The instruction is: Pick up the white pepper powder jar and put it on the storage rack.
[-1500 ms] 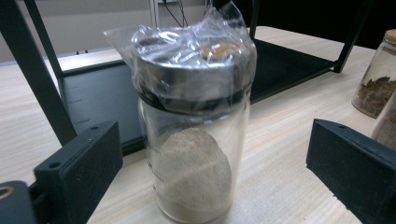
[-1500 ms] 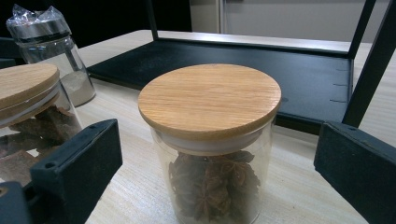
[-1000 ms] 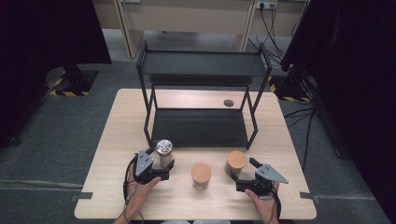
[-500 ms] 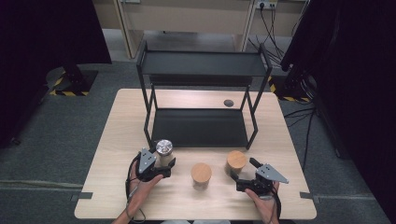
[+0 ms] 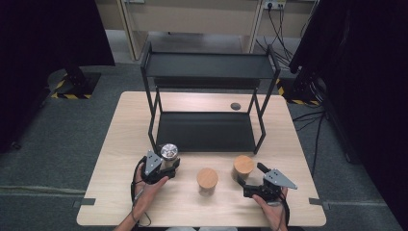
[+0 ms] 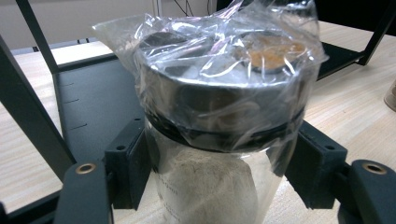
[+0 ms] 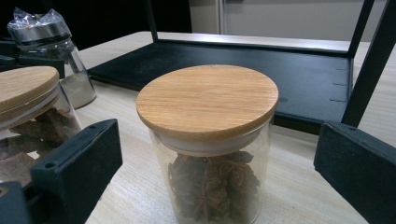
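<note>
**High view status: one jar gripped, nothing shelved yet**

High view puts all three jars on the bench in front of the black rack; both rack shelves are seen bare, so no placement is judged done.

Left tongs have just been closing and are now clamped on the steel-lidded jar; in the left gripper view the pads are pressed against the glass just under the film-wrapped steel lid, one on each side; pale powder is seen inside; the jar appears to be standing on the bench just beside the rack's lower shelf, lift not yet begun as far as can be told.

Right tongs are held wide open; in the right gripper view the star-anise jar with its wooden lid stands between the jaws, untouched by either pad; nothing is held.

Middle wooden-lidded jar sits apart from both tongs, untouched; brown bark-like pieces are seen in it at the left of the right gripper view.

Judged progress: early; first grasp made, second lined up; left to do is likely lifting and setting each jar on a shelf; third jar not yet addressed.
</note>
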{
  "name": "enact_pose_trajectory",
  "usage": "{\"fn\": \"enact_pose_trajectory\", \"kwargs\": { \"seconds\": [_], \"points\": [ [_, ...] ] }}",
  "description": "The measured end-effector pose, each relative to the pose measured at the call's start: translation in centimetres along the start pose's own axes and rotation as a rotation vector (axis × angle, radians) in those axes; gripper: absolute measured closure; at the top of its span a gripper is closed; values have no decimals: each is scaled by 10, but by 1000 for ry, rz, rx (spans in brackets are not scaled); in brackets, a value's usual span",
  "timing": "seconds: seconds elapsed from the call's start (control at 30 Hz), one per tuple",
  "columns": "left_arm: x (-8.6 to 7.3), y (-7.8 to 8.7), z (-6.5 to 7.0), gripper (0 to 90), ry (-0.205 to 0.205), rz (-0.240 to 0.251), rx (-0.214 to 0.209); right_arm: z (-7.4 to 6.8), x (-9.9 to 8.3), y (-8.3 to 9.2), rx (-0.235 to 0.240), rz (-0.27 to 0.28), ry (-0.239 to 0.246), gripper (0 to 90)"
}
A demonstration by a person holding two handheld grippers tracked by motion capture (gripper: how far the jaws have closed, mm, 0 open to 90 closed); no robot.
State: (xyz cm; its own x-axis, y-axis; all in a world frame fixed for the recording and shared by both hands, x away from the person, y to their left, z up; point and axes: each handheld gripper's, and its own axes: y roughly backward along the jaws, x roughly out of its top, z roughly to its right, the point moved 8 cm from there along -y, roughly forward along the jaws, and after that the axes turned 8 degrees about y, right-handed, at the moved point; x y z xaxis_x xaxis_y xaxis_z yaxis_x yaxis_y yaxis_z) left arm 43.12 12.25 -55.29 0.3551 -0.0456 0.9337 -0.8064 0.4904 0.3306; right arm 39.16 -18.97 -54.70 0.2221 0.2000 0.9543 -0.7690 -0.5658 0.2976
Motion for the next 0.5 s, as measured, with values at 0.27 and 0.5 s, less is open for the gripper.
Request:
{"fn": "enact_pose_trajectory", "kwargs": {
  "seconds": [0.27,0.5],
  "points": [
    [0,1,1,314,-4,-1,2,0,0,0,1,0,1,14],
    [0,1,2,314,-9,-2,-2,0,0,0,1,0,3,14]
  ]
}}
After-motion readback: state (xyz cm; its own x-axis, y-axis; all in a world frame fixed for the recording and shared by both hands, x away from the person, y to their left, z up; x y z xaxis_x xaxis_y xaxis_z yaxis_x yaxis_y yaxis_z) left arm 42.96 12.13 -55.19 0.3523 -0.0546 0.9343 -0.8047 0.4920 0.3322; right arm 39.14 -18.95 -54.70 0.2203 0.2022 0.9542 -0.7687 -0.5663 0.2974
